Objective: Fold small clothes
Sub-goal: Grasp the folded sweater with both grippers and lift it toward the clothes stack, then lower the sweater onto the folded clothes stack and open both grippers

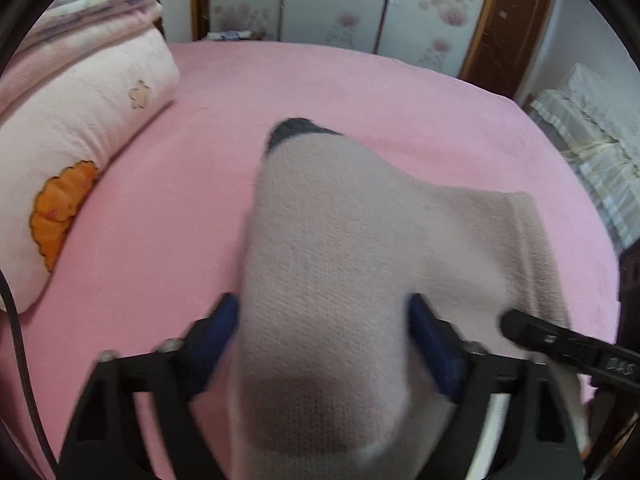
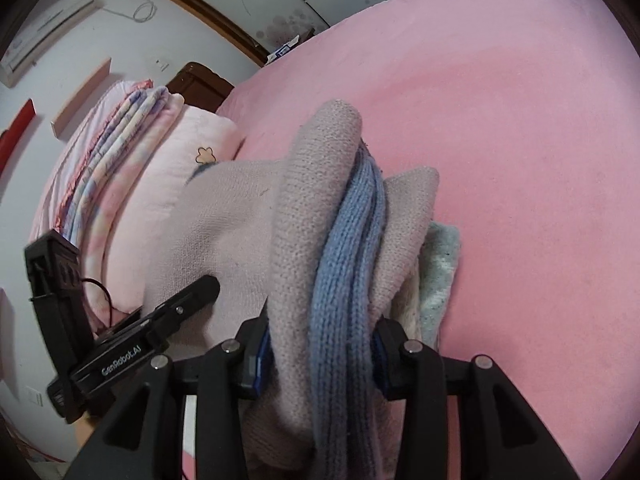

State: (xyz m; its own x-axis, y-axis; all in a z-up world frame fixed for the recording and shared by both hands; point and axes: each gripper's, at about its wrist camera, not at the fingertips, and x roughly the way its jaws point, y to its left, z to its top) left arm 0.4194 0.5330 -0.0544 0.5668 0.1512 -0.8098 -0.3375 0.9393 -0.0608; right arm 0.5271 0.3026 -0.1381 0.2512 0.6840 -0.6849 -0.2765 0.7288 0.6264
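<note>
Mid-fold, a beige sock (image 1: 320, 260) is gripped by the left claw (image 1: 324, 320); the right claw (image 2: 320, 344) is clenched on bunched socks (image 2: 340, 240) above the pink bed (image 2: 520, 160); laying flat is needed next.

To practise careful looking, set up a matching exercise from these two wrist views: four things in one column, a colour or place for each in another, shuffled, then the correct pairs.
Things
1. sock
2. bedsheet
3. air conditioner
4. folded blankets

Descriptions
A. plain pink, spread under everything
B. stacked on the pillow
C. white, mounted on the wall
D. beige knit with a dark toe, between the left gripper's fingers

Pairs: 1-D, 2-A, 3-C, 4-B
</note>
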